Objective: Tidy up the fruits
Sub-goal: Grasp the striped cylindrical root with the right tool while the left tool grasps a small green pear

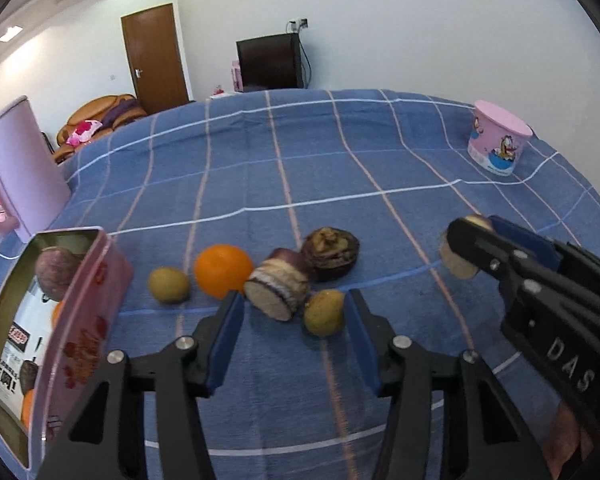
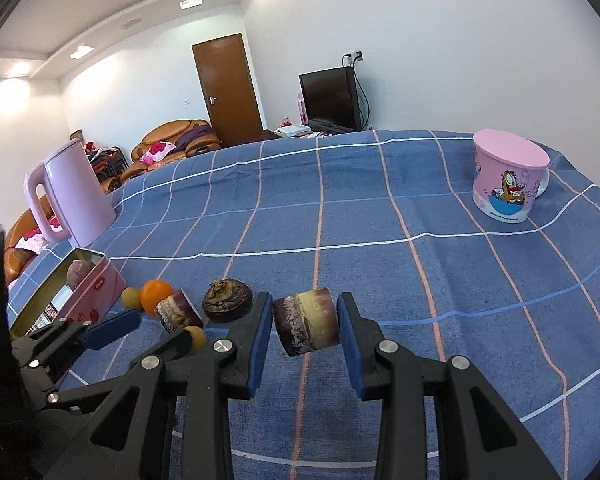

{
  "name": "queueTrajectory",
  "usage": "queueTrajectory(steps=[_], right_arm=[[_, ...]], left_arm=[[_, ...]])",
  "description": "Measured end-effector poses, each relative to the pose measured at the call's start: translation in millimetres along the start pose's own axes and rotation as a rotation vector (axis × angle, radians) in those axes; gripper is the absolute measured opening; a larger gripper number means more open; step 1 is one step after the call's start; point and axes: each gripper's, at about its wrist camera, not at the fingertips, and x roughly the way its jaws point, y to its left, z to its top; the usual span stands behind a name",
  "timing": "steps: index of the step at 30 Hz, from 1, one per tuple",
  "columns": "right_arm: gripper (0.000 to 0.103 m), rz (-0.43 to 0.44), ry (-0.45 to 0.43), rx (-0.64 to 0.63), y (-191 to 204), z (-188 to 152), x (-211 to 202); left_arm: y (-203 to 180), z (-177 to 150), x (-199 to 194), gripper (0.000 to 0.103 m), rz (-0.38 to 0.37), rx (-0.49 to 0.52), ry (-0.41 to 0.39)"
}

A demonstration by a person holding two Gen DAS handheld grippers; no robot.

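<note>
Right gripper (image 2: 303,330) is clenched on a short sugarcane segment (image 2: 306,320), blue pads pressing its two sides, the piece lifted clear of the blue checked tablecloth (image 2: 380,208). The left wrist view shows that same grip only edge-on, at its right side, the cane end poking past the black finger. Left gripper (image 1: 294,332) stands released, jaws apart and low over the cloth; a small yellow-green fruit (image 1: 323,312) sits just inside its right pad (image 1: 358,336) and a second sugarcane segment (image 1: 278,284) lies just ahead of the gap; whether either pad touches anything I cannot tell. Outward from there: a dark purple mangosteen (image 1: 331,254) touches the cane segment behind it, an orange (image 1: 223,270) sits just left, then another yellow-green fruit (image 1: 169,285). Far left, an open pink tin (image 1: 80,320) holds a purplish round fruit, with orange patches showing lower inside, which the right view, seeing only the tin's far end, hides. Pink kettle (image 2: 74,192) stands behind the tin. The right view shows the lidded pink cartoon mug (image 2: 506,182) fully, well apart at the table's far right, with something white behind it; the left view hides that white thing.
</note>
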Motion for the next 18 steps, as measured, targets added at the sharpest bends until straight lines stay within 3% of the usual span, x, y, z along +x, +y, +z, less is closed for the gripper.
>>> queueTrajectory(steps=[5,9,18], right_arm=[[0.035,0.004,0.002,0.003,-1.6,-0.1,1.4],[0.035,-0.001,-0.003,-0.002,0.1,0.0,-0.1],[0.035,-0.002,-0.014,-0.006,1.5,-1.1,-3.6]], left_arm=[[-10.8,-0.4,3.7,0.052,-0.015,0.02,0.022],[-7.2,2.0,13.6,0.027,-0.042,0.001,0.063],[2.3,-2.4,5.2,0.027,-0.065,-0.008,0.039]])
